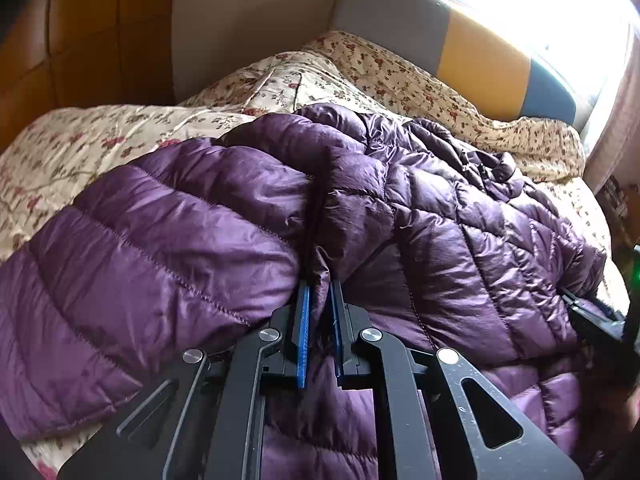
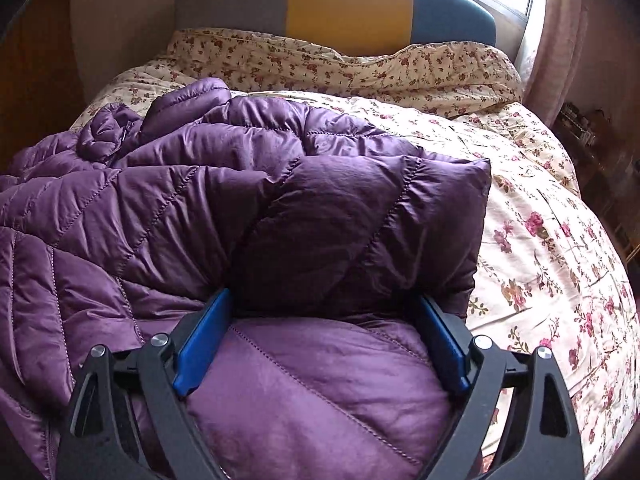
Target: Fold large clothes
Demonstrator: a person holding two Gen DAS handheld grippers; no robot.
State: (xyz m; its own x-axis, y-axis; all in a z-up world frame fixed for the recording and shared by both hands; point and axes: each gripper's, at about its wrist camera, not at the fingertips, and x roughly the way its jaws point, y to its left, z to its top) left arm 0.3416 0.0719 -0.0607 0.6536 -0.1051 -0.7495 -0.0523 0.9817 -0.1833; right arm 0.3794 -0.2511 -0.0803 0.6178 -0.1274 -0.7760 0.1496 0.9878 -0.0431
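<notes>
A purple quilted puffer jacket (image 1: 400, 208) lies spread over the bed. My left gripper (image 1: 320, 292) is shut on a pinched fold of the jacket near its left side, the blue pads pressed on the fabric. In the right wrist view the jacket (image 2: 160, 208) fills the left and middle. My right gripper (image 2: 326, 304) is open, its blue pads wide apart on either side of a folded-over sleeve end (image 2: 360, 220) that rests between them. The tips of the right fingers are hidden under the fabric.
The bed has a cream floral duvet (image 2: 540, 248) and a bunched floral quilt (image 2: 340, 64) at the head. A grey, yellow and blue headboard (image 2: 344, 0) stands behind, with a bright window and pink curtain (image 2: 560, 40) at right. A wooden wardrobe (image 1: 80, 40) is at left.
</notes>
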